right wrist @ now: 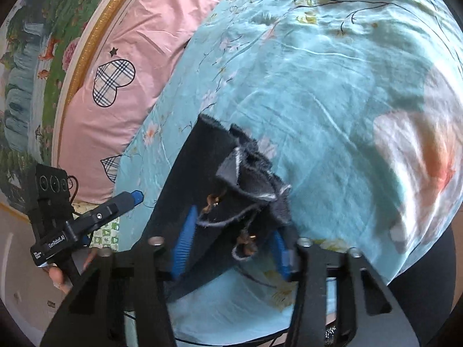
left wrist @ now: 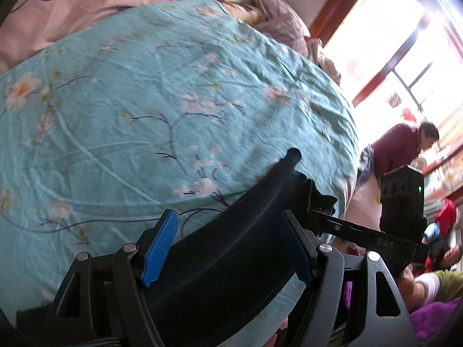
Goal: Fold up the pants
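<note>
carrying the dark navy fabric pants (right wrist: 208, 202) over the teal floral bed sheet (right wrist: 332, 86) looks like the step in hand, with both tools on the garment. in the right wrist view the bunched end of the pants, with its grey drawstring and small brass tips, sits in the lower middle of the frame between the blue ribbed pads of the right hand-held gripper (right wrist: 231, 248); its jaws stand fairly narrow and seem to pinch that bunch, though blur keeps the contact from being certain.

in the left wrist view a broad dark band of the pants (left wrist: 246, 231) runs from the lower middle up toward the centre right, passing between the blue pads of the left hand-held gripper (left wrist: 231, 248). those jaws stand wide; the cloth fills the gap, and whether the pads press on it i cannot tell.

the left tool also shows at the lower left of the right wrist view, gripped by a person's hand (right wrist: 58, 277), beside the pink heart-patterned pillow (right wrist: 130, 57).

to do this well, i judge both ends should travel level and taut, so the band lays flat without twisting. the drawstring could snag or drag under the fold, so tuck it inward. set the cloth down on the open sheet before letting go, well short of the pillow.
</note>
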Demonstrator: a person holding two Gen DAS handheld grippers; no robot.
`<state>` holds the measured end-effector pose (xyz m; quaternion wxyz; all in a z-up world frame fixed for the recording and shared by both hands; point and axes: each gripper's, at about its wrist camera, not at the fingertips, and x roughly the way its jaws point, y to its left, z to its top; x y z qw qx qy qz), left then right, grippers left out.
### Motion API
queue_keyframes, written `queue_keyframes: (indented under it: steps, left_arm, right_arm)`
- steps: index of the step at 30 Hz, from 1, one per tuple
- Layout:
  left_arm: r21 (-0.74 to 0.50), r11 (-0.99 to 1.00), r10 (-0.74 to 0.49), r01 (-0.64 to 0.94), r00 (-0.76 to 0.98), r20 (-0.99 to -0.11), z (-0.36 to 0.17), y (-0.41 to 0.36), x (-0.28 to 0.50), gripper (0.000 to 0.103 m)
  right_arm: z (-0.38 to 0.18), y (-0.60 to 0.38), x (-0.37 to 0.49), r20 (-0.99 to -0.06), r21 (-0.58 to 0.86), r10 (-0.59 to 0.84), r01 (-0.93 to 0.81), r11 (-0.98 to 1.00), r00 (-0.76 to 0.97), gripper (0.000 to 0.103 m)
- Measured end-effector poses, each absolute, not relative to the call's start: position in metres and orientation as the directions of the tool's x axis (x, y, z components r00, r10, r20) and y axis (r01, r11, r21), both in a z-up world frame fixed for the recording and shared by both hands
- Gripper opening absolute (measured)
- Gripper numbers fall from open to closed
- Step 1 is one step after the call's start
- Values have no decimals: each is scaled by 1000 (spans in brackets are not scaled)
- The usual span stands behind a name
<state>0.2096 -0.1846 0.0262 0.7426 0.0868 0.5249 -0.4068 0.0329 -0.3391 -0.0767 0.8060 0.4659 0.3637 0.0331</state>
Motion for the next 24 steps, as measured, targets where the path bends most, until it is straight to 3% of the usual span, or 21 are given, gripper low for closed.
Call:
queue_keyframes:
  steps: [1,3,13,21,22,24]
  left_arm:
    - [-292,646,-506,705,108,-856,24,-190,210,73]
    - [-286,622,-492,729,79,-867,20,-202,209,73]
    - [-288,460,-410,840,-88,-908,-4,-269,201,73]
    - [-374,423,-382,826,-212,-900,-29,-298,213,62]
    - [-384,422,-395,821,-215,-893,-28,-299,216,58]
    - [-407,418,-418,812,-226,-880,-27,-300,218,25]
  right_arm:
    - [-80,-342,33,-557,774,394,285,566,731,19]
    - [-86,-348,30,-553,780,417,272,564,721,15]
    - [-93,-357,4,-482,780,477,112,616,735,13]
    - [-96,-358,1,-459,763,491,46,644,741,13]
    - [-97,-358,1,-458,763,492,44,645,741,13]
    - [-96,-358,0,-460,755,489,37,654,741,13]
